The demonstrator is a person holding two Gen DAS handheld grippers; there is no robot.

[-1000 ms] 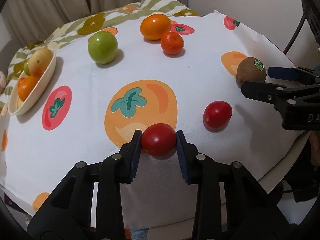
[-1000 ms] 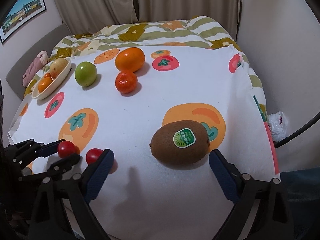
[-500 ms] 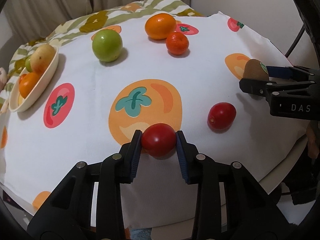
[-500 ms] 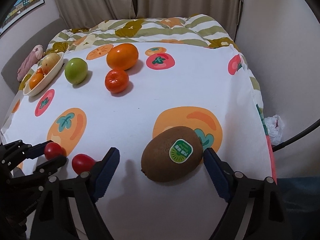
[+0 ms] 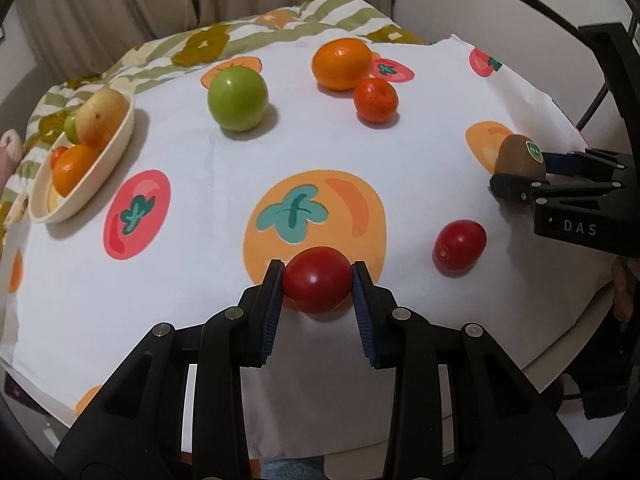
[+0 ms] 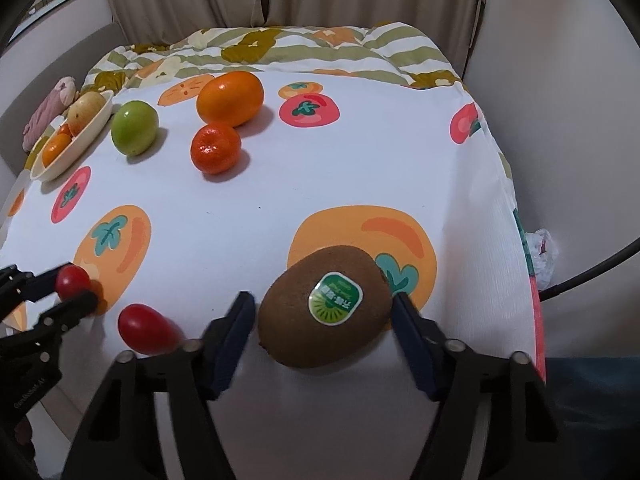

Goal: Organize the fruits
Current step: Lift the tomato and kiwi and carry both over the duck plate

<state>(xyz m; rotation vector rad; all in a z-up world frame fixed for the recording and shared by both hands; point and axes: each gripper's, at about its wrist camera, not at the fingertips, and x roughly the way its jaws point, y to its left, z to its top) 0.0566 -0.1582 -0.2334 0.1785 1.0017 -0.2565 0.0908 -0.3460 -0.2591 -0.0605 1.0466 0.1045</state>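
Note:
My left gripper (image 5: 318, 280) is shut on a round red tomato (image 5: 317, 279) near the table's front edge; it also shows in the right wrist view (image 6: 72, 280). My right gripper (image 6: 324, 312) is open around a brown kiwi (image 6: 325, 310) with a green sticker; its pads stand close on both sides, a small gap on the left. The kiwi also shows in the left wrist view (image 5: 520, 156). A second red tomato (image 5: 460, 244) lies on the cloth between the grippers. A green apple (image 5: 237, 99), a large orange (image 5: 342, 63) and a mandarin (image 5: 376, 100) lie further back.
A cream oval bowl (image 5: 104, 160) at the left holds a pear, an orange and other fruit. The table carries a white fruit-print cloth (image 5: 224, 184). A striped quilt (image 6: 304, 46) lies behind, and a wall stands at the right.
My right gripper has moved forward around the kiwi and narrowed its fingers toward it. My left gripper still holds the tomato in about the same place.

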